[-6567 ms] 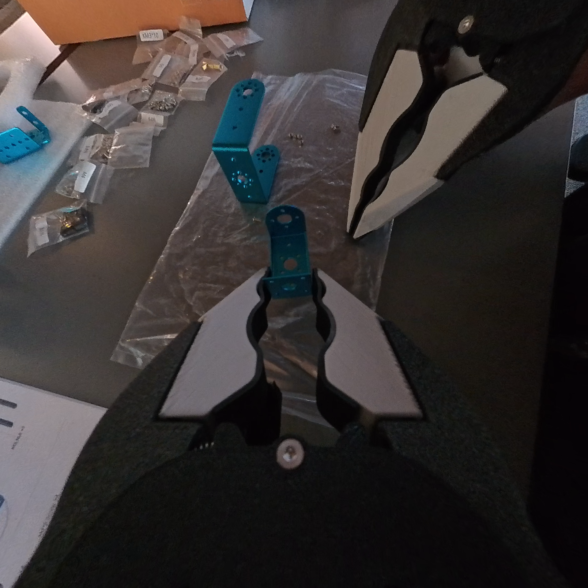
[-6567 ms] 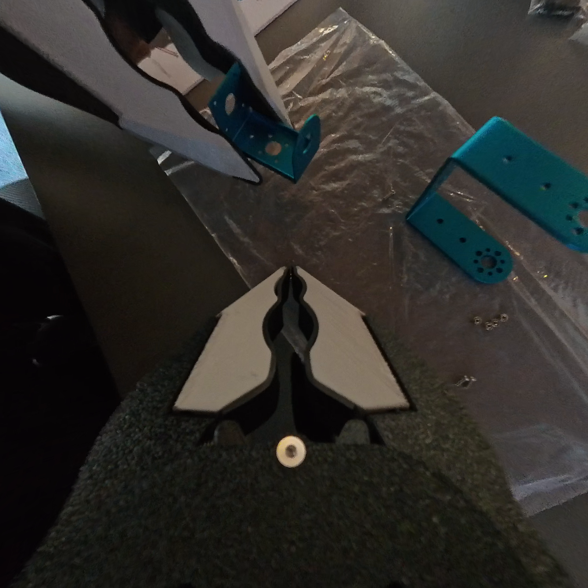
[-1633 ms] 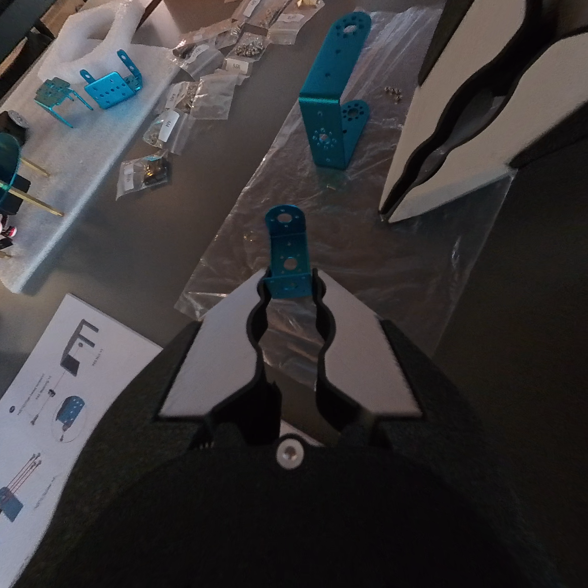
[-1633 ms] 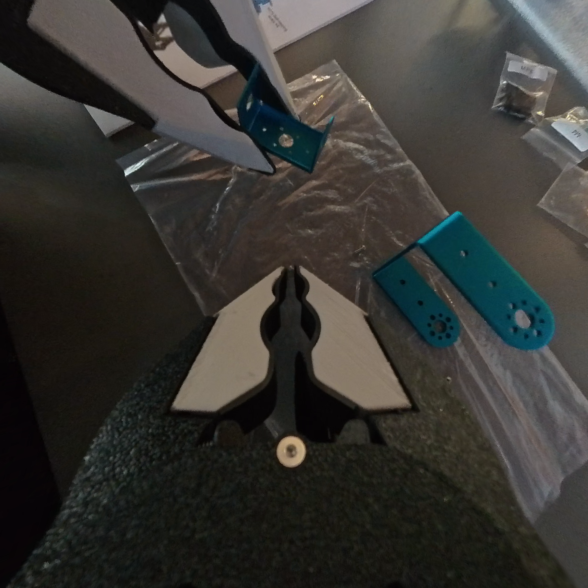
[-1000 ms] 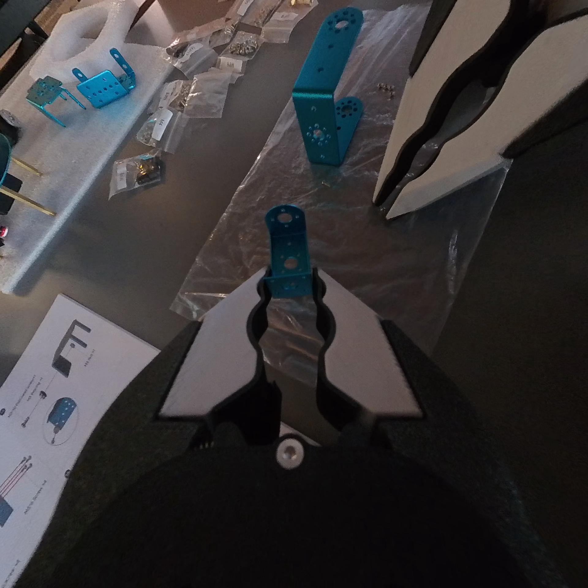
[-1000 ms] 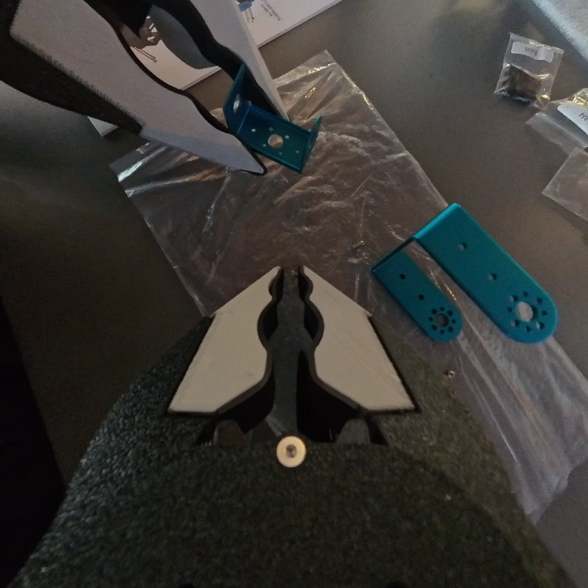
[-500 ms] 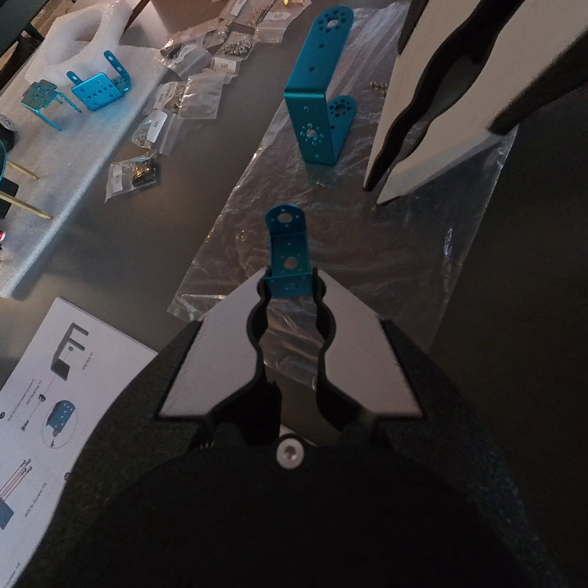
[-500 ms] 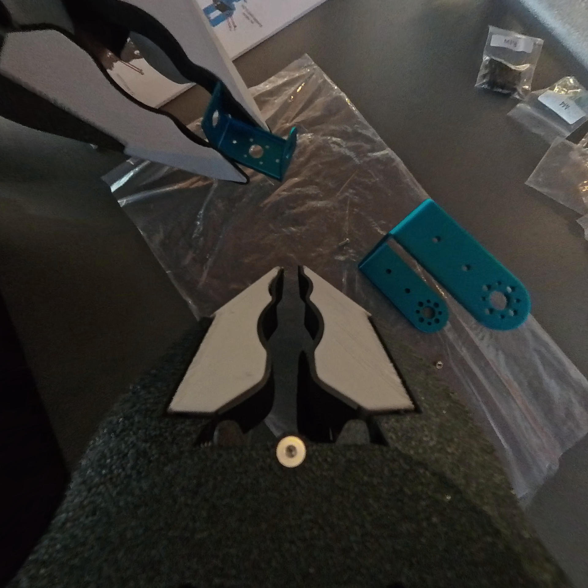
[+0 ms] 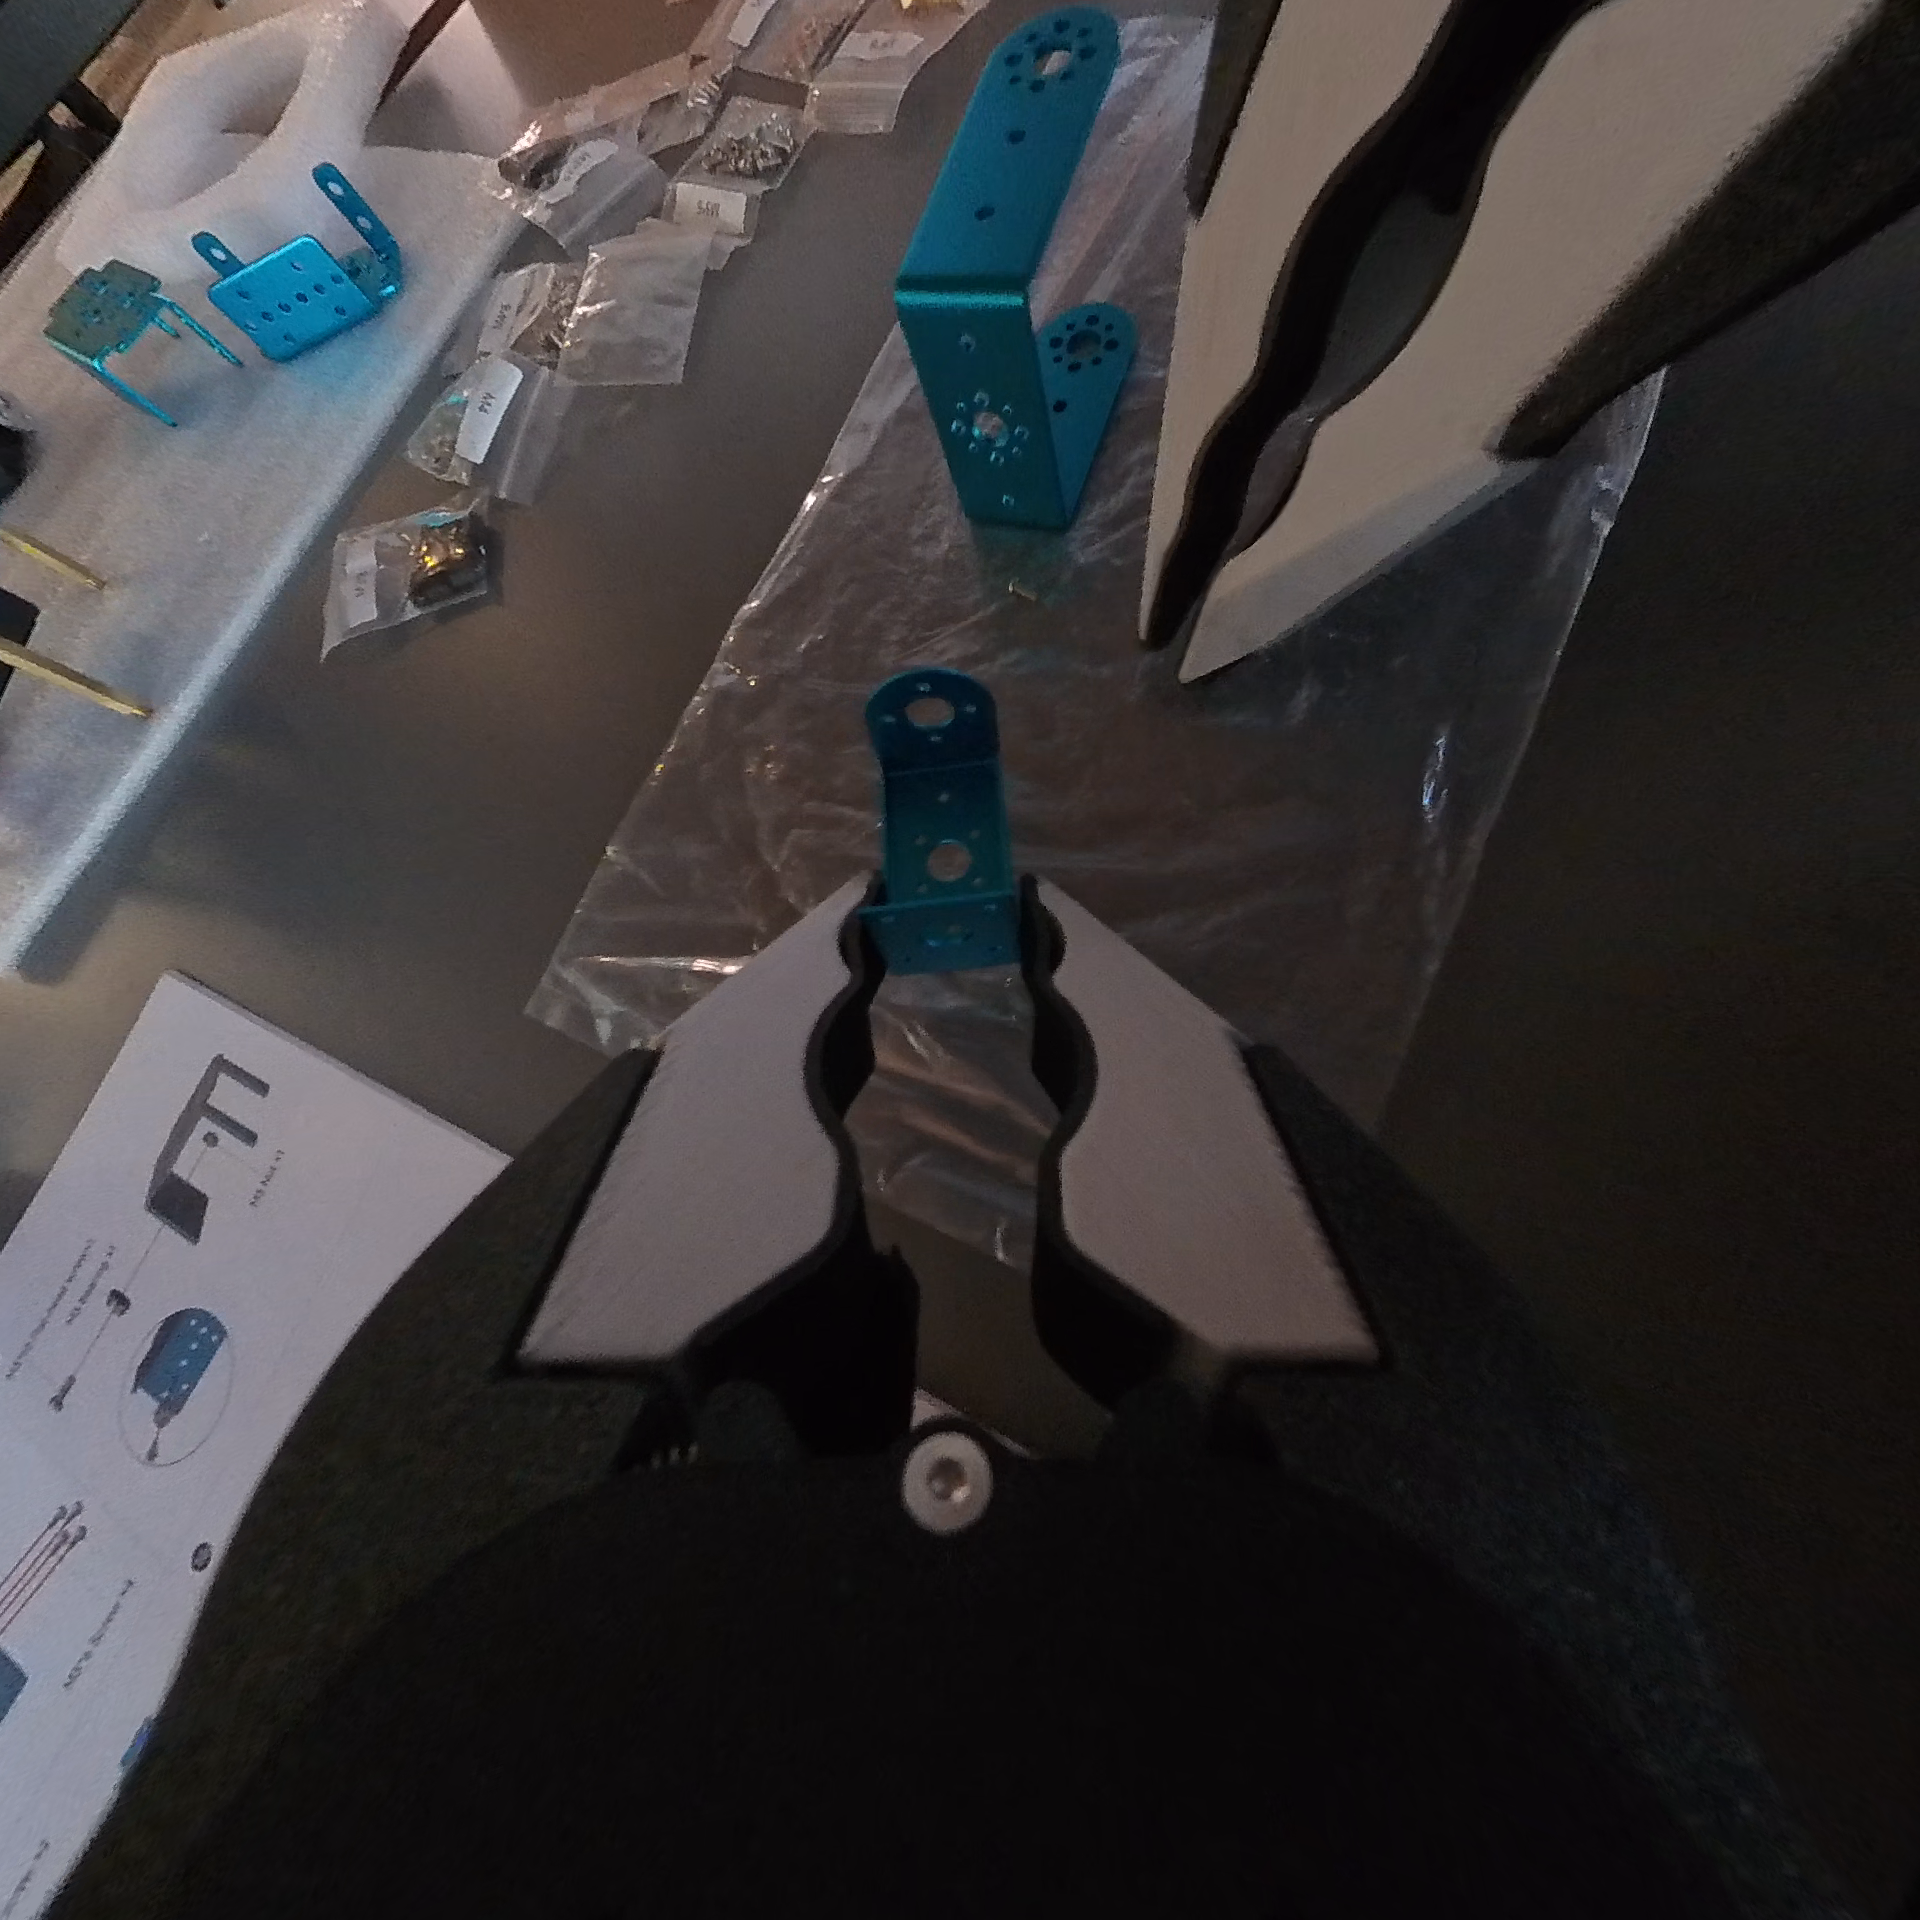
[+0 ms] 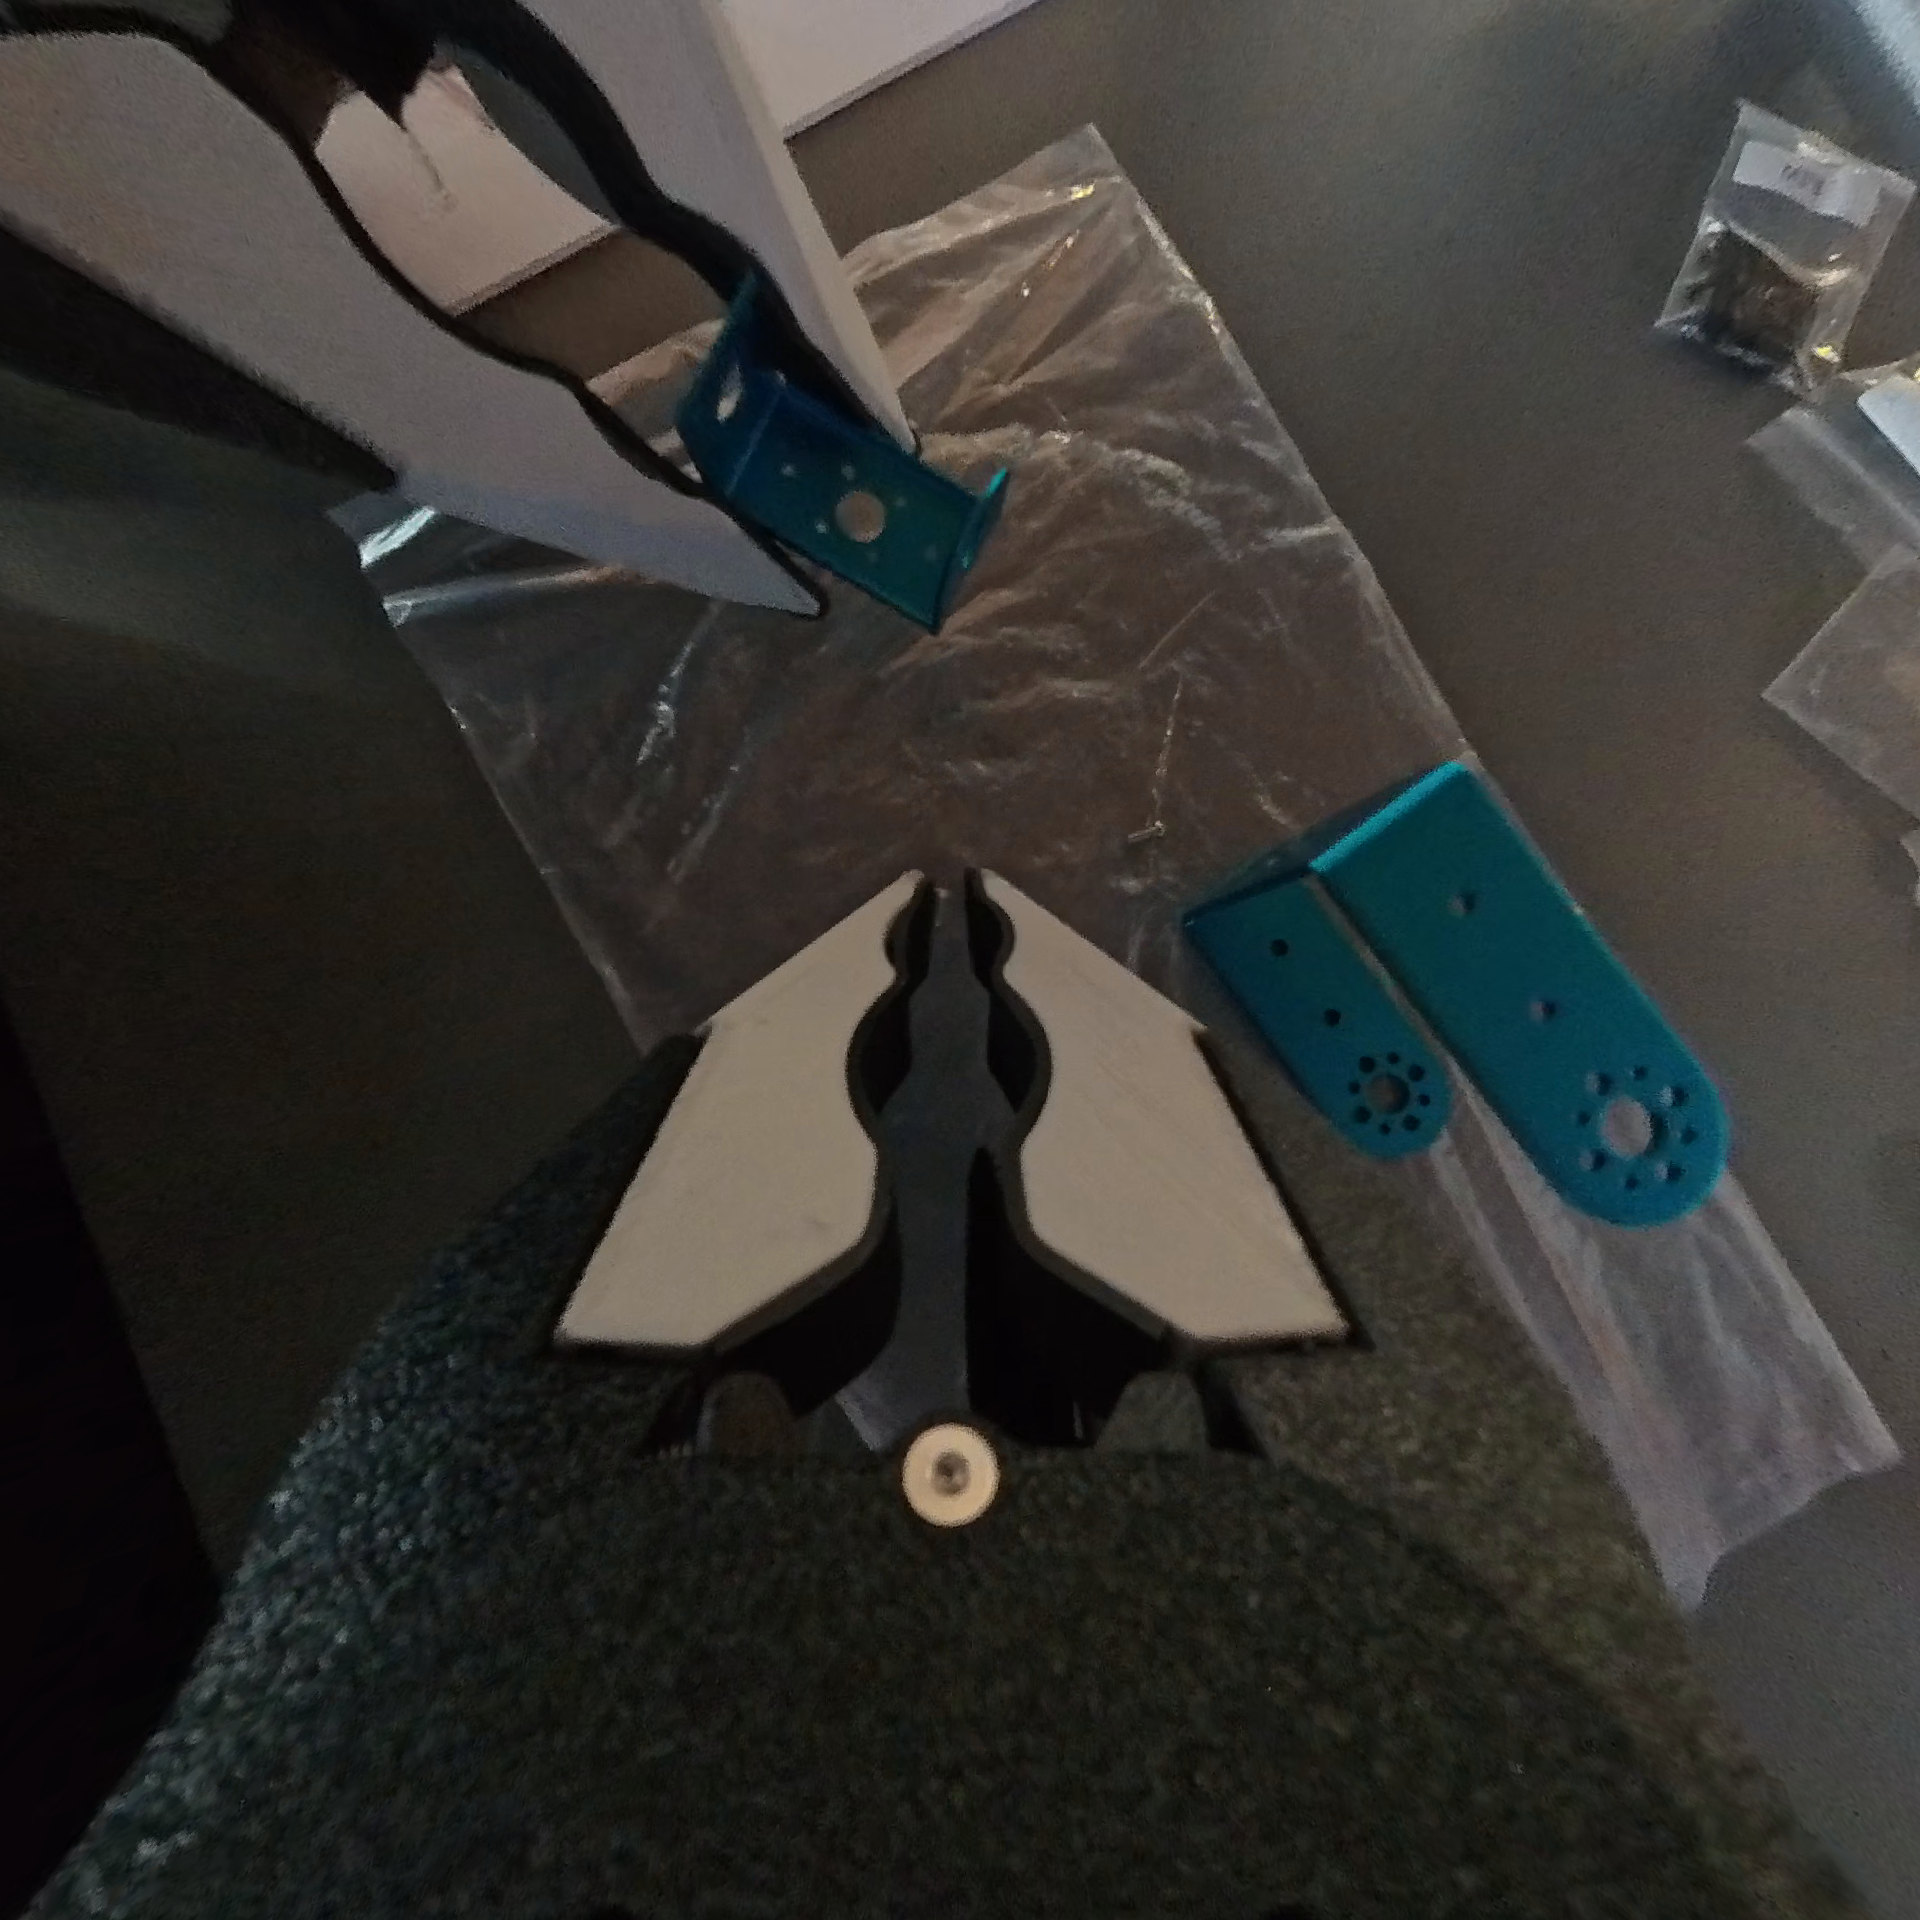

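Observation:
My left gripper (image 9: 948, 904) is shut on one end of a small blue U-shaped bracket (image 9: 940, 821) and holds it above a clear plastic sheet (image 9: 1195, 831). The right wrist view shows that bracket (image 10: 842, 520) in the left gripper's white fingers (image 10: 582, 488) at the upper left. My right gripper (image 10: 948, 883) is empty, its jaws almost together with only a thin slit between the tips. It hovers over the sheet (image 10: 935, 727), just left of a larger blue bracket (image 10: 1455, 997). That bracket stands behind my left gripper (image 9: 997, 343), with the right gripper (image 9: 1174, 655) beside it.
A tiny screw (image 9: 1023, 590) lies on the sheet near the large bracket. A white instruction sheet (image 9: 208, 1195) lies at the lower left. Small bags of hardware (image 9: 582, 312) and a foam pad (image 9: 156, 499) carrying more blue brackets (image 9: 301, 301) are at the upper left. The gap from one gripper's tips to the other's is roughly 6 cm.
My right gripper has drifted left, closer to the large bracket, and its tips have parted a hair. My left gripper keeps its hold on the small bracket.

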The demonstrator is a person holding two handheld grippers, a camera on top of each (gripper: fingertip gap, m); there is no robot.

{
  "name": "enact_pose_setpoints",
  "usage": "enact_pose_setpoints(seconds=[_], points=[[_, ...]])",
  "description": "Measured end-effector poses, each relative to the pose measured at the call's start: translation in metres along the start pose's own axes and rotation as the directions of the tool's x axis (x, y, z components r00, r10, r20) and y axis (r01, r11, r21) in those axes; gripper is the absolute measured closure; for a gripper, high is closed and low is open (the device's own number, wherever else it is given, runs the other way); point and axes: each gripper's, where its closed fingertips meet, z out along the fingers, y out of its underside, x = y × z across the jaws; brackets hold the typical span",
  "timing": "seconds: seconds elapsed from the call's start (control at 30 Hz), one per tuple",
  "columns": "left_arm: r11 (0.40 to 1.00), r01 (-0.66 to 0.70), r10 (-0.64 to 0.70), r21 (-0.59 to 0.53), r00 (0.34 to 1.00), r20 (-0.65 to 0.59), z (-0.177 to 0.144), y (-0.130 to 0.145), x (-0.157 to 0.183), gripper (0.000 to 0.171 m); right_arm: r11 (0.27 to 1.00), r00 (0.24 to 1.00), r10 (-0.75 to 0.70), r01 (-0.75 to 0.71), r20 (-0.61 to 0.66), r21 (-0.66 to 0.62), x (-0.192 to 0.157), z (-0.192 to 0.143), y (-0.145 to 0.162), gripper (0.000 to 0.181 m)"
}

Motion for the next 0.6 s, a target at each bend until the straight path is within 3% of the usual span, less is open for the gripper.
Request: enact_pose_setpoints(seconds=[0.27,0.4,0.53,0.6], points=[[1.000,0.011,-0.011,0.013,1.000,-0.013,0.001,-0.003,0.005,0.147,0.999,0.999,-0.006,0.007,0.039,-0.032,-0.004,0.001,0.001,0.181],[0.999,0.048,-0.047,0.019,0.999,-0.027,0.004,-0.006,0.007,0.147,0.988,0.997,0.045,-0.055,0.067,0.148,-0.006,-0.012,-0.020,0.181],[0.995,0.091,-0.088,0.047,0.994,-0.059,0.008,-0.016,0.011,0.147,0.912,0.985,0.124,-0.162,0.123,0.376,-0.011,-0.031,-0.046,0.181],[0.990,0.111,-0.104,0.082,0.991,-0.088,0.008,-0.027,0.015,0.148,0.880,0.980,0.156,-0.194,0.122,0.433,-0.013,-0.032,-0.052,0.181]])
